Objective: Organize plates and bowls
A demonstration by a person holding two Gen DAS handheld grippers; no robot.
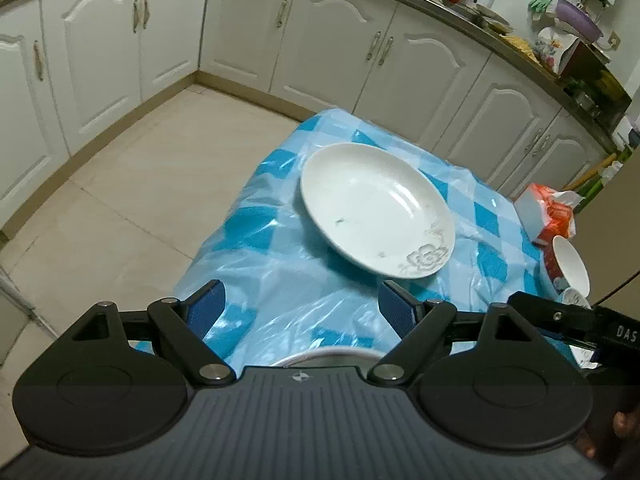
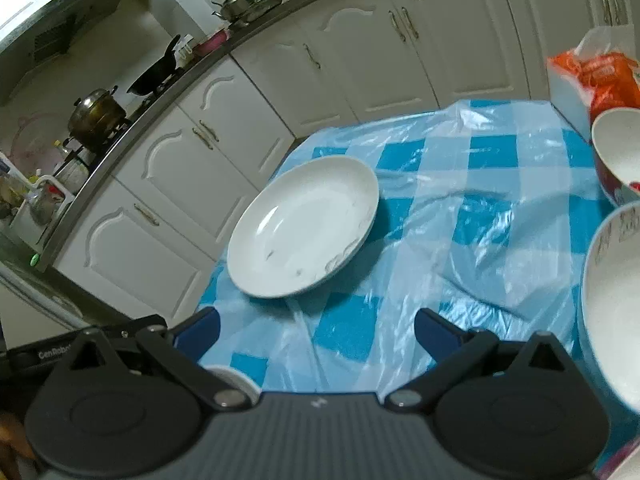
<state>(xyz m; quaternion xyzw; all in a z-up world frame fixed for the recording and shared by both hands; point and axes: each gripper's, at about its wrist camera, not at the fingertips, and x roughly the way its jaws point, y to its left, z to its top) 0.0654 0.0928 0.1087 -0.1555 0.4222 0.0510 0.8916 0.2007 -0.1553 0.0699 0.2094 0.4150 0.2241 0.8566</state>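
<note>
1. Inspecting the tongs: the left tongs (image 1: 301, 307) and the right tongs (image 2: 316, 334) are both released, blue pads spread wide, grasping nothing, hovering above the near edge of the bench (image 2: 500, 152).
2. Locating the work: the shallow white ceramic plate with a grey flower print (image 1: 376, 208) lies at the far-left corner of the bench, its rim close to the edge. A clumsy push there could send it to the tiled floor (image 1: 140, 200).
3. Noting the surface: the loose clear plastic sheet over the blue-checked cloth (image 2: 460, 216) is wrinkled; the plate may slide or drag the sheet when nudged.
4. Noting crowding: the red-and-white bowl (image 2: 616, 152) and the white patterned bowl (image 2: 612, 300) sit near the right tongs; a sideways swing risks striking them.
5. Judging grip: glazed rims may slip from the pads.
</note>
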